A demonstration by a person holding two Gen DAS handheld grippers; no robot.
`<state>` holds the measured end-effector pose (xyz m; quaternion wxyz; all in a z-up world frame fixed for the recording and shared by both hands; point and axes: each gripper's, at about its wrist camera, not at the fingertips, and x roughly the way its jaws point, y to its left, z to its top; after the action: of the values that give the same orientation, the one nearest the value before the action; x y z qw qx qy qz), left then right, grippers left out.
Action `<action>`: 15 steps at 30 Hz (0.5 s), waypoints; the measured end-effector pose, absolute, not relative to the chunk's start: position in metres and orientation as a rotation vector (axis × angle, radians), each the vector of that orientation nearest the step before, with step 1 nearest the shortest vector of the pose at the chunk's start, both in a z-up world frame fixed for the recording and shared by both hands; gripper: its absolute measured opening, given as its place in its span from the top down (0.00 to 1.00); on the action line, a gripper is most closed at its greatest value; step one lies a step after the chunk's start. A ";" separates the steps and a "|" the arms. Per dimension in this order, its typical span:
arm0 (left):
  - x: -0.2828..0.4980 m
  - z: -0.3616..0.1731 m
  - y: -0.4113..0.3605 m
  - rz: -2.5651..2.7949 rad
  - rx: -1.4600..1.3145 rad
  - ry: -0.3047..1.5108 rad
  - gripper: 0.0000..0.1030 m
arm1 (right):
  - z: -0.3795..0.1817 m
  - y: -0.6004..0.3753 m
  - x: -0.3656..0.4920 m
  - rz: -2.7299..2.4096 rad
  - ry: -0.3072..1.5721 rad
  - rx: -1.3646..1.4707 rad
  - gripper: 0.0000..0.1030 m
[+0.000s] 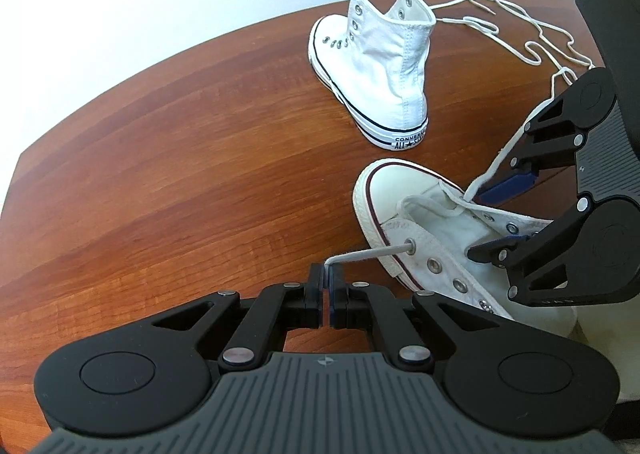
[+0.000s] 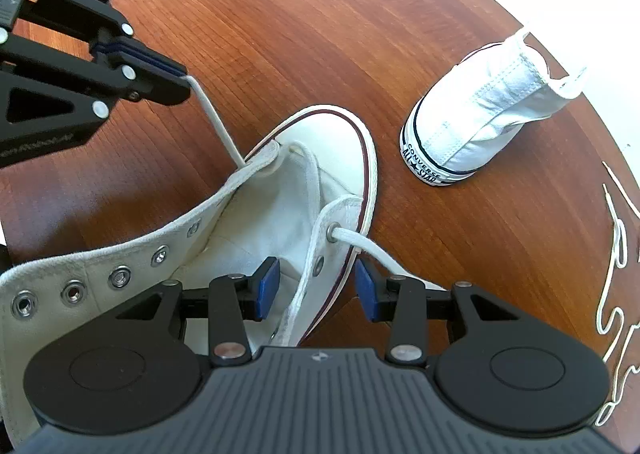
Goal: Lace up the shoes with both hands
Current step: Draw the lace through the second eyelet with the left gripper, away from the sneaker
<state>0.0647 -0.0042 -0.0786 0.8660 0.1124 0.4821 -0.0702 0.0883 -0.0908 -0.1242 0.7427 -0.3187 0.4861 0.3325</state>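
A worn white high-top shoe (image 1: 432, 230) (image 2: 280, 190) lies on the wooden table (image 1: 180, 158), toe pointing away. My left gripper (image 1: 326, 278) (image 2: 185, 77) is shut on a white lace end (image 1: 368, 254) (image 2: 216, 122), which runs taut to the lowest eyelet on the shoe's left side. My right gripper (image 1: 494, 218) (image 2: 317, 290) stands open, straddling the shoe's right eyelet flap (image 2: 320, 250) without pressing it. One blue pad (image 2: 267, 286) is inside the shoe, the other outside by the sole. The lace's other part (image 2: 372, 250) leaves the right lowest eyelet and passes under the outer finger.
A second, cleaner white high-top (image 1: 380, 66) (image 2: 476, 122) stands upright beyond the first, heel toward me and unlaced. A long loose lace (image 1: 528, 42) (image 2: 616, 294) snakes over the table at the right. The table's edge (image 1: 24, 158) runs at the left.
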 end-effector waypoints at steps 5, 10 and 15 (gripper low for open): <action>0.063 -0.077 0.006 -0.092 0.248 1.003 0.97 | -0.123 -0.089 0.086 0.706 1.065 -0.699 0.59; 0.063 -0.076 0.026 -0.033 0.252 1.006 0.97 | -0.123 -0.088 0.083 0.675 1.071 -0.689 0.59; 0.063 -0.075 0.041 -0.026 0.242 1.011 0.97 | -0.123 -0.087 0.081 0.653 1.074 -0.683 0.59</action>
<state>0.0627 0.0409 -0.0747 0.8678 0.1158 0.4830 -0.0125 0.0811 -0.0869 -0.1234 0.7550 -0.3130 0.4923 0.2993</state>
